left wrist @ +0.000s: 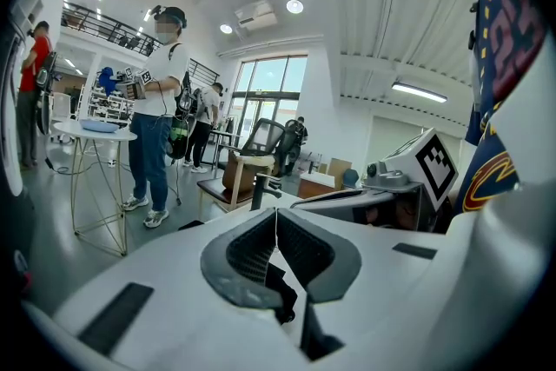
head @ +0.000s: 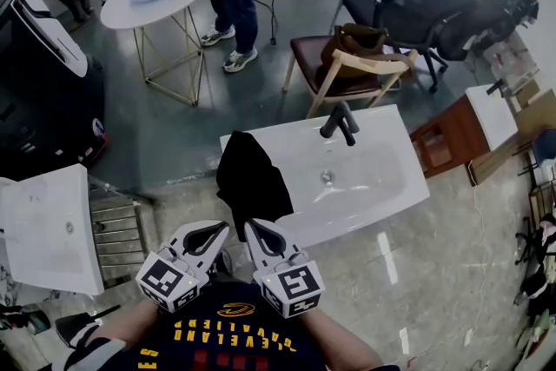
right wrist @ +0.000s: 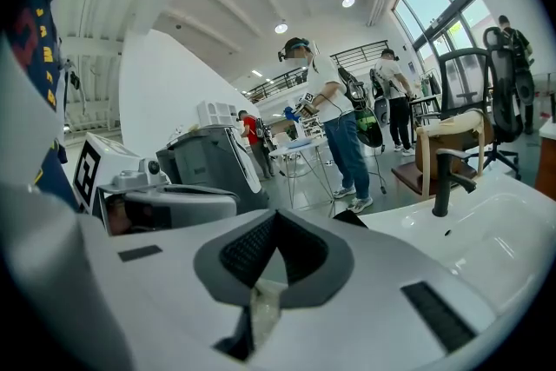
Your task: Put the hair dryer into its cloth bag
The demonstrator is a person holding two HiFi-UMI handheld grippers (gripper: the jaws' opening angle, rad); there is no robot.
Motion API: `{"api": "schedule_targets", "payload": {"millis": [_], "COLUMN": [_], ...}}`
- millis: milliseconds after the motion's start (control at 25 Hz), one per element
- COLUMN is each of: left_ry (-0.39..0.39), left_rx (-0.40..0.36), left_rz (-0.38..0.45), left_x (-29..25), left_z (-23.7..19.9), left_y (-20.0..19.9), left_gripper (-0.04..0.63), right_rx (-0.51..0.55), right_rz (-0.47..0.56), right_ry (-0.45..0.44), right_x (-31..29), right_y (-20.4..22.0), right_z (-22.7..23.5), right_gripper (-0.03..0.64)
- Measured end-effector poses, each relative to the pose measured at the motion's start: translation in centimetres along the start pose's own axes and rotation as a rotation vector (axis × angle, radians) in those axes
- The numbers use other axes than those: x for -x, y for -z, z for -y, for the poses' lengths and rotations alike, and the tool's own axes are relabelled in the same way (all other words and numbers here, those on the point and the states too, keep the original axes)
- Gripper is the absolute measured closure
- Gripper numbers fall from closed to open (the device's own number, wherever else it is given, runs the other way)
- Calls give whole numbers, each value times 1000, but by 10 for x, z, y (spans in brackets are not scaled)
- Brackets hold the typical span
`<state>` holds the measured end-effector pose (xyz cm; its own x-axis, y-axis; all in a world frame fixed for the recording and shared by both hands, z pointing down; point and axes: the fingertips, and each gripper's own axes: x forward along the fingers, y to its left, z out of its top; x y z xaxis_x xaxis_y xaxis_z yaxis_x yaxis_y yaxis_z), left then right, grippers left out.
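Now: white ceramic washbasin (head: 373, 187) ahead of both claws. Black cloth bag (head: 252, 178) slumps over its rim, just beyond them. Looks limp and light, so pinch the hem. No hair dryer in view. Left gripper (head: 217, 230) and right gripper (head: 254, 230) are closed and empty.

Limp black cloth bag (head: 252, 178) across the white washbasin (head: 382, 174) left end.

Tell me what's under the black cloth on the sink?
The black cloth drapes over the sink at its left edge. Only white sink shows around it; whatever lies beneath or inside is covered.
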<state>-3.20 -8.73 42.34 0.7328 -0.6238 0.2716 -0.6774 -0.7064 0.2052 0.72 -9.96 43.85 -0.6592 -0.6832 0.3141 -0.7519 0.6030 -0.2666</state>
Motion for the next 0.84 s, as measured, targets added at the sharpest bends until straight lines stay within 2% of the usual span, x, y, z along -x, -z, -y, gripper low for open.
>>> {"api": "schedule_targets", "payload": {"millis": [840], "left_ry": [12], "left_rx": [8], "left_rz": [-14], "left_x": [-2], "left_z": [1], "left_y": [9], "left_gripper": [592], "right_rx": [-5], "right_rz": [-16], "right_ry": [15], "right_x": [1], "right_y": [7], "right_z": [3], "right_gripper": [609]}}
